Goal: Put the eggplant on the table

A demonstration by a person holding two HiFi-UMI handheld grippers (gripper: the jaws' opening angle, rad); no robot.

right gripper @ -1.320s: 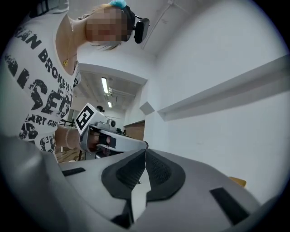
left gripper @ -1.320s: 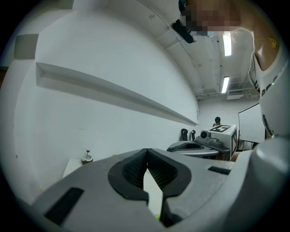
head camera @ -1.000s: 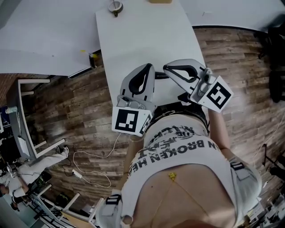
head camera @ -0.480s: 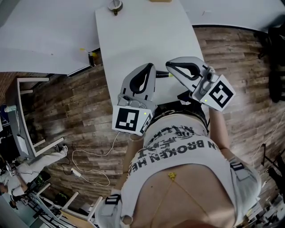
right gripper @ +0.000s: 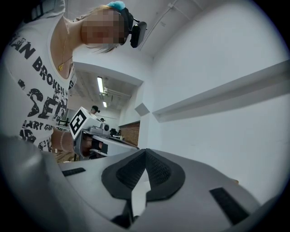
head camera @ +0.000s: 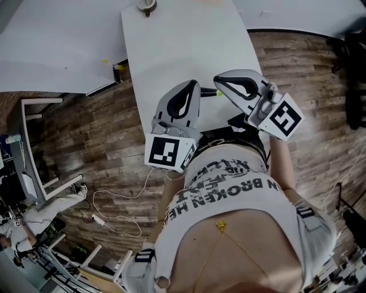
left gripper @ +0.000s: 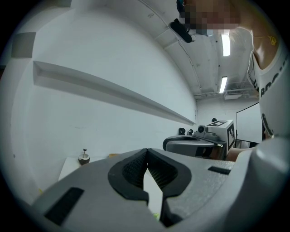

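Two tools were in view, the left tool (head camera: pixel 191 86) and the right tool (head camera: pixel 218 81), held side by side over the near end of the one white desk (head camera: pixel 183 46). Each had its jaws closed tip to tip with nothing between them. One small round bowl-like thing (head camera: pixel 147 6) stood at the desk's far end, a thin stick upright in it. Where the eggplant lay could not be told from any view.
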